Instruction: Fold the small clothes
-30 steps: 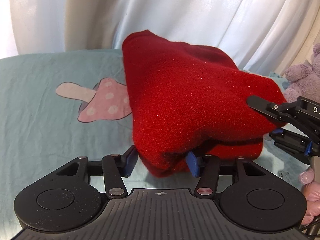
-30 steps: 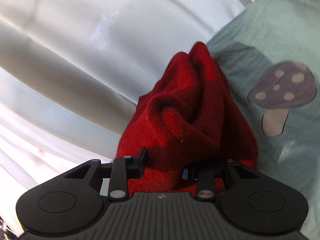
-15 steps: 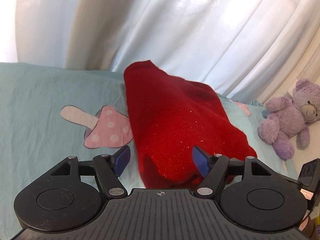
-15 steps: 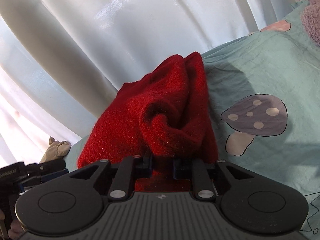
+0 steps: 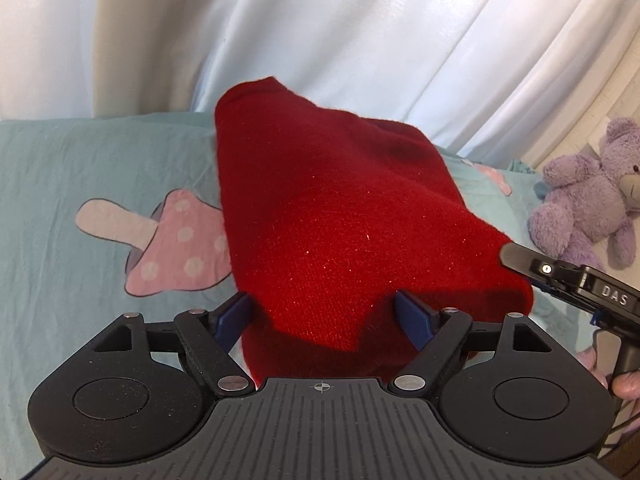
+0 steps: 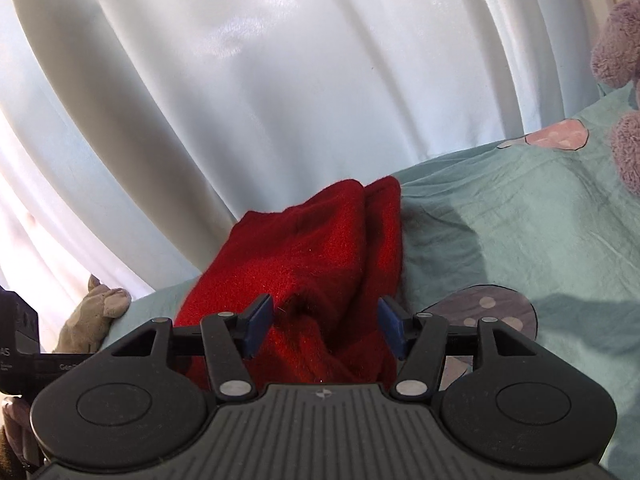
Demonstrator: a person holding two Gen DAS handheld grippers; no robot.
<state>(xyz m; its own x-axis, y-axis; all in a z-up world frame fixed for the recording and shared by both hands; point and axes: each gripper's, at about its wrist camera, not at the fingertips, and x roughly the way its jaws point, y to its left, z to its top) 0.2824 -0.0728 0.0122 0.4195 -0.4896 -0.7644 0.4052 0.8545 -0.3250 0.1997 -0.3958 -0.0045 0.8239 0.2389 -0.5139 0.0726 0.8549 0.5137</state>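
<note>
Jaws of both the left gripper and right gripper spread wide astride the red knit garment, gripping nothing.

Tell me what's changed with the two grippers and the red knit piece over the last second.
Both grippers let go. The left gripper opened first, then the right gripper, which was still pinching a fold half a second ago. The red knit garment sank from a held-up peak into a lower folded heap on the mushroom-print sheet. Curtain and purple teddy bear look unchanged.
</note>
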